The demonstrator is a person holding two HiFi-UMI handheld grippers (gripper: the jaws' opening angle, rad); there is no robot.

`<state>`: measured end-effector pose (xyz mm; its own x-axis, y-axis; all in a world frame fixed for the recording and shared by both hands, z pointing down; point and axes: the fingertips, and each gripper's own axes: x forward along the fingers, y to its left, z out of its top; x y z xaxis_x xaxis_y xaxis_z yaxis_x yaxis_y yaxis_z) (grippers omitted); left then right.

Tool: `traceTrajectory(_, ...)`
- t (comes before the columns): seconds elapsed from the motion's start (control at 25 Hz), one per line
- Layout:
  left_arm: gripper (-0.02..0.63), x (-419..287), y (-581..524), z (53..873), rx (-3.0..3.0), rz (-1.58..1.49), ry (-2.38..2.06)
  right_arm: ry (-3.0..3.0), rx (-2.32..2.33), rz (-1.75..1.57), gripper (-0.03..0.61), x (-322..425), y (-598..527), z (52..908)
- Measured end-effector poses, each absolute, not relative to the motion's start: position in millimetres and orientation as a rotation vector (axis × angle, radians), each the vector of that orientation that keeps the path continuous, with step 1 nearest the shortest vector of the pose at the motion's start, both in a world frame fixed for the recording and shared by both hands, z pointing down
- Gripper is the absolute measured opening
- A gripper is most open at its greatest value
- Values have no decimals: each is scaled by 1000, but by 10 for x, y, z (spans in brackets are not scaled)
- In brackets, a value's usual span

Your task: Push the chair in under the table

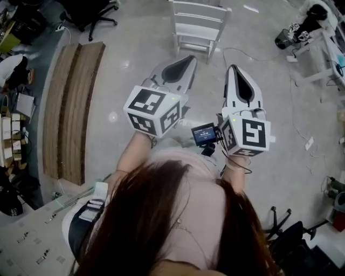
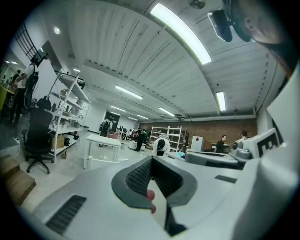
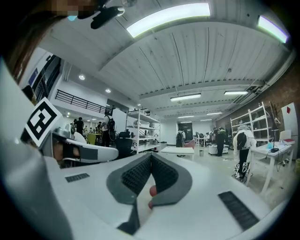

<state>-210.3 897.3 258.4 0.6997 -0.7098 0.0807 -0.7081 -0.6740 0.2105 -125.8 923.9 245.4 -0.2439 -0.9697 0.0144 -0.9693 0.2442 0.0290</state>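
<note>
- Floor (image 1: 135,48): shiny pale grey, takes up most of the head view, with bare floor between the grippers and the chair.
- Planks (image 1: 73,108): two long brown slatted wood boards lying side by side at the left of the head view, well off to the side of the chair.
- Chair (image 1: 197,24): white, flat-slatted, top centre of the head view, just ahead of both gripper tips but not touching them.
- Table (image 2: 104,143): white, flat-topped with thin legs, sitting mid-left in the left gripper view, well away across the room.
- Left gripper (image 1: 186,62): chunky white shell with dark ribbed pads, pointing at the chair from just below it. Jaws are clenched with nothing in them.
- Right gripper (image 1: 237,75): same build, just right of the left one and clear of it. Also clamped together and empty.
- Office chair (image 1: 91,13): black, on casters, upper left corner.
- Screen (image 1: 205,133): small and dark with a blue glow, tucked between the two grippers.
</note>
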Motion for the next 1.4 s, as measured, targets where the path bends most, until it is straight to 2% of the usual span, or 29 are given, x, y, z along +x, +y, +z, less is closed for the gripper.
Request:
traceTrajectory(0.76,8,-2254,8385,2776,2674,-14,-1073,-2501,1919,-48,19,-1448,8716,2541)
traceTrajectory(1.4,8,-1715,7072,2725,2662,-5,-1146,-2556,1789,-16,20,-1006,7409,2629)
